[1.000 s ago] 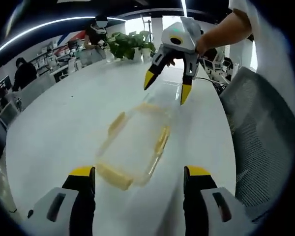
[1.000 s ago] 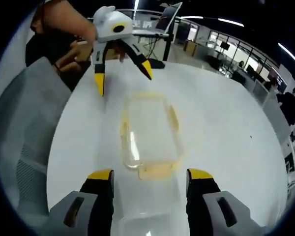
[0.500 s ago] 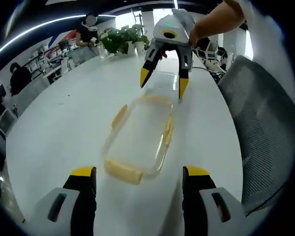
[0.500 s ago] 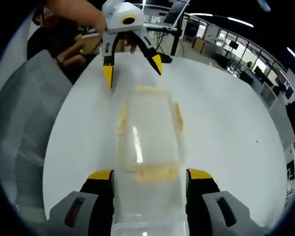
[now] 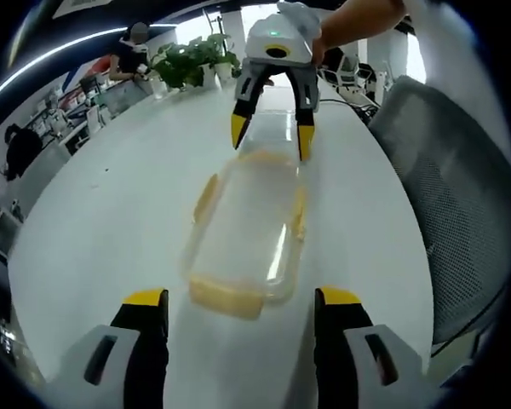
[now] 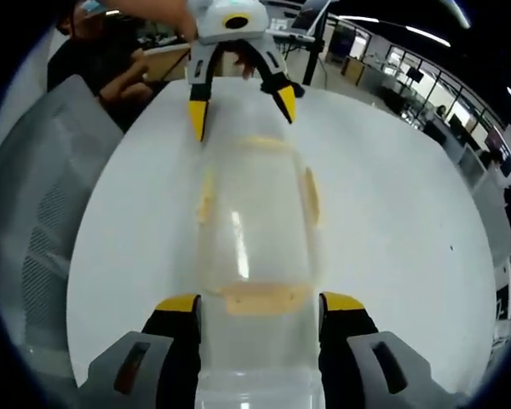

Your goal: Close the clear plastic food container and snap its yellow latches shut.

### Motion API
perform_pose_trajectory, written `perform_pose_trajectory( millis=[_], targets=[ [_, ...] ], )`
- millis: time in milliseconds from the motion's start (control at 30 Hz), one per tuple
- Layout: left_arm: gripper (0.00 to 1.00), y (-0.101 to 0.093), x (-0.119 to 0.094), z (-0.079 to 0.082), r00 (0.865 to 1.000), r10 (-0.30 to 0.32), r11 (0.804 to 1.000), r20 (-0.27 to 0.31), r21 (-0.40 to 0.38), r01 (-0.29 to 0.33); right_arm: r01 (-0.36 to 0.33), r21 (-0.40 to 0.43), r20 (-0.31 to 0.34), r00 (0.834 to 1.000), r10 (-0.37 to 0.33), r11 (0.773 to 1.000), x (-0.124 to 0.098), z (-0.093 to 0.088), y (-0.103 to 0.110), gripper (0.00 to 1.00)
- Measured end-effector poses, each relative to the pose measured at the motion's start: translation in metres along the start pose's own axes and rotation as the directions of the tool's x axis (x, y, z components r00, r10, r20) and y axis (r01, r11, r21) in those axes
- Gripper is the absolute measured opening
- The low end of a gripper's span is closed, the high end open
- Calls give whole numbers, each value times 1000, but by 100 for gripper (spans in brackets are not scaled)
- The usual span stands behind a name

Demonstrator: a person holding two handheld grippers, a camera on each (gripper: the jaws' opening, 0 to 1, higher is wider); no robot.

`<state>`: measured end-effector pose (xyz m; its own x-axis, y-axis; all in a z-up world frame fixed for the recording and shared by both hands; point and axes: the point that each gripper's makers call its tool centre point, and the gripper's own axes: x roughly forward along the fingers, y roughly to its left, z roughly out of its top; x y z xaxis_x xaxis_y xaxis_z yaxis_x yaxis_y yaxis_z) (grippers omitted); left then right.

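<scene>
Left gripper view: container (image 5: 249, 223) lies lengthwise between both wide-spread grippers, left (image 5: 238, 300), right (image 5: 269, 135).

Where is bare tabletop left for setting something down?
Bare table lies between the container and the plants. The strip between container and chair is narrower. Both container ends are crowded by the left gripper and right gripper.

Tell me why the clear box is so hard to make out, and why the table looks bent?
Left gripper view: the clear container washes into the bright white table, only its yellow latches and a glare streak marking it. Right gripper view: a similar white streak on the container, whose near end blurs between the jaws. Both views: the fisheye lens curves the table edge and the grey chair.
</scene>
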<state>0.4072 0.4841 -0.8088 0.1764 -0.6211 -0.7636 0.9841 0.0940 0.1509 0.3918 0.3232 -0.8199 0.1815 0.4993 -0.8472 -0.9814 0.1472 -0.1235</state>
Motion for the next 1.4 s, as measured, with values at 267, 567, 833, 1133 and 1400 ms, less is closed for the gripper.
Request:
perform_pose_trajectory(
  millis=[267, 567, 833, 1133, 1400],
  targets=[
    [67, 8, 1, -4, 998, -20, 996, -51, 86, 25, -22, -12, -23, 999, 22, 1000, 6, -3, -2, 54],
    [59, 18, 8, -6, 993, -50, 987, -106, 147, 65, -48, -4, -46, 998, 48, 999, 11, -5, -2, 52],
    [53, 12, 14, -11, 985, -117, 978, -131, 157, 137, -60, 30, -52, 997, 61, 998, 13, -8, -3, 46],
    [47, 9, 18, -11, 980, -152, 972, -129, 159, 172, -77, 28, -61, 995, 78, 997, 14, -7, -2, 43],
    [41, 8, 20, -11, 974, -184, 968, -133, 150, 203, -101, 36, -66, 992, 103, 994, 15, -7, 1, 40]
  ],
)
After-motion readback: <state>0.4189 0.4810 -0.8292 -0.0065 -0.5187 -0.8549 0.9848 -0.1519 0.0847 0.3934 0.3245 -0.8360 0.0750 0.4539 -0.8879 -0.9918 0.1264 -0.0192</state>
